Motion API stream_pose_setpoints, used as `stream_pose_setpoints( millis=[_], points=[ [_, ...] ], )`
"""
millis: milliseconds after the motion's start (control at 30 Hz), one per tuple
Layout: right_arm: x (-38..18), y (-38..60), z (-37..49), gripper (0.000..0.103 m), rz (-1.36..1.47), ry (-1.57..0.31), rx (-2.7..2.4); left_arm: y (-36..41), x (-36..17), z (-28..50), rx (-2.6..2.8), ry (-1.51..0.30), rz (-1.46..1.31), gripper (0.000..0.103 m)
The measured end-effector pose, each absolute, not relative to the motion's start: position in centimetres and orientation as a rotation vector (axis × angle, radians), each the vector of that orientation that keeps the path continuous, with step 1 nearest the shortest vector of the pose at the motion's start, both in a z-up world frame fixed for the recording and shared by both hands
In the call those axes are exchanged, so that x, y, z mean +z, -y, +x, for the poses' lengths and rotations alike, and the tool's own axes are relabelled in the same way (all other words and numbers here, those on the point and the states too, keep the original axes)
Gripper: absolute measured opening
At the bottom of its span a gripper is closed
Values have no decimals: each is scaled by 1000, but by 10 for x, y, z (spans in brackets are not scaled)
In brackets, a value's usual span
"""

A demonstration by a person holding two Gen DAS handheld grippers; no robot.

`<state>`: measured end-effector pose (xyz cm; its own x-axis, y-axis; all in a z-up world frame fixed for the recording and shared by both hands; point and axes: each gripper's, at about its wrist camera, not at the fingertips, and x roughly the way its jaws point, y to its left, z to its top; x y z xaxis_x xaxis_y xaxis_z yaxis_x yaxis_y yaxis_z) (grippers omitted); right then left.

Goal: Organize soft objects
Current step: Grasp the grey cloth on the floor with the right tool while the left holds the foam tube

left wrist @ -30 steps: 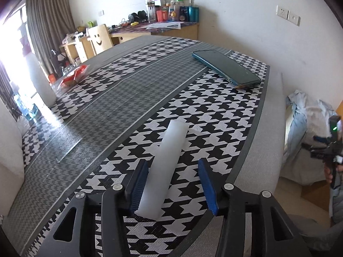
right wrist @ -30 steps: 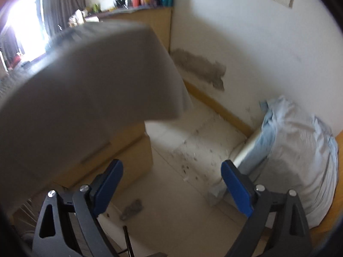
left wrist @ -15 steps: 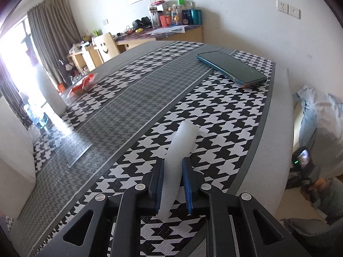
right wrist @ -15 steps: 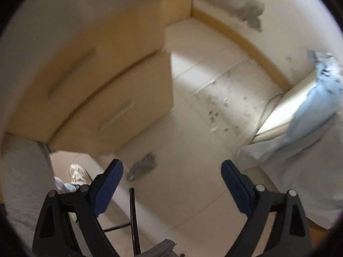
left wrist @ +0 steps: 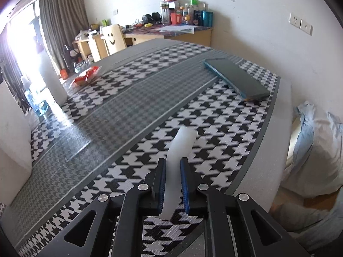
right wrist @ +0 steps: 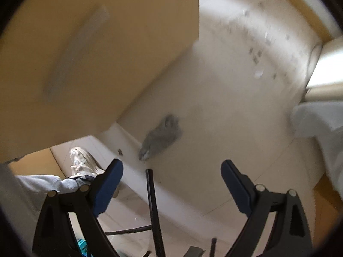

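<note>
The white foam roll [left wrist: 179, 160] lies on the houndstooth cloth of the tabletop [left wrist: 235, 128], near its right-hand edge, and its long axis runs straight away from the left gripper [left wrist: 172, 184], far end tipped a little to the right toward the teal phone [left wrist: 234, 79]. The near part of the roll sits right between the blue pads, and the left gripper is pinching it across its width, the soft sides visibly squeezed in. So the grip is low on the roll, with most of its length sticking out ahead; I'd expect the free end to droop or swing when lifted. The right gripper [right wrist: 171, 184] is well away, spread wide with nothing in it, aimed down at the pale floor [right wrist: 225, 107] beside a wooden cabinet [right wrist: 96, 53], a grey rag [right wrist: 160, 137] lying ahead of it.
</note>
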<state>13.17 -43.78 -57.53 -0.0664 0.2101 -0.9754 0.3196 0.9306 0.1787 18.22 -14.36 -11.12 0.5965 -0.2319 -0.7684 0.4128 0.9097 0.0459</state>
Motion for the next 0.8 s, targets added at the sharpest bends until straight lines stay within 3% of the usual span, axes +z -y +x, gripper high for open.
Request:
stream_pose_setpoints(
  millis=[233, 500, 800],
  points=[
    [-661, 417, 123, 95, 602, -1812, -77, 159, -101, 192, -394, -854, 206, 12],
    [-727, 395, 134, 92, 557, -1894, -99, 168, -91, 212, -378, -874, 118, 12],
    [-775, 372, 143, 74, 546, -1947, -100, 164, -91, 226, -321, -899, 96, 12]
  ],
)
